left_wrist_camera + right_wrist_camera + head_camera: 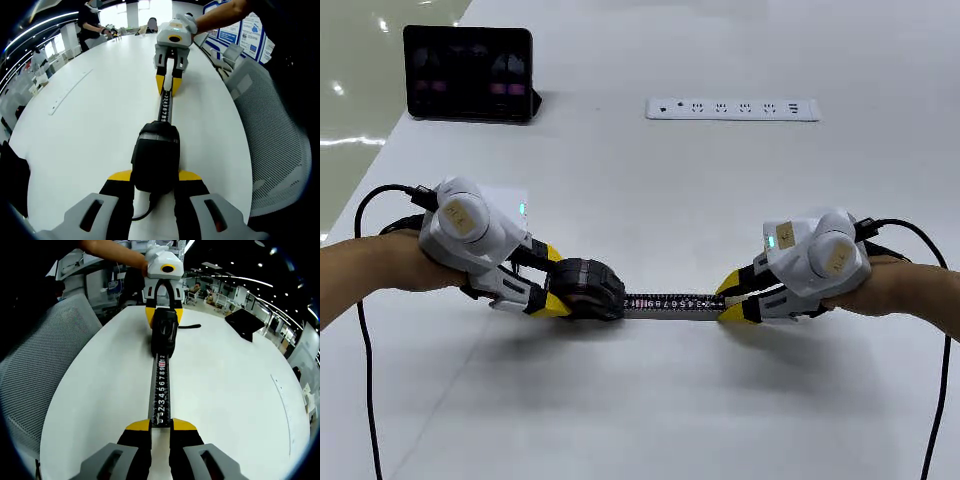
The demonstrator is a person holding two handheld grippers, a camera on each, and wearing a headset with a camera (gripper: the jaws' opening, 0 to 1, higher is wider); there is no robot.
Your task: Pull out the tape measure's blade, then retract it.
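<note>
The left gripper clamps the solid-looking black tape measure case, the right gripper pinches the tip of its thin, likely springy numbered blade

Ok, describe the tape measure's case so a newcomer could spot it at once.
On the white table, two hand-held grippers face each other in the near part. The case is the chunky black block in the yellow-tipped jaws of the left gripper, its numbered blade running to the right gripper. The black tablet and white power strip sit at the far side, untouched.
</note>
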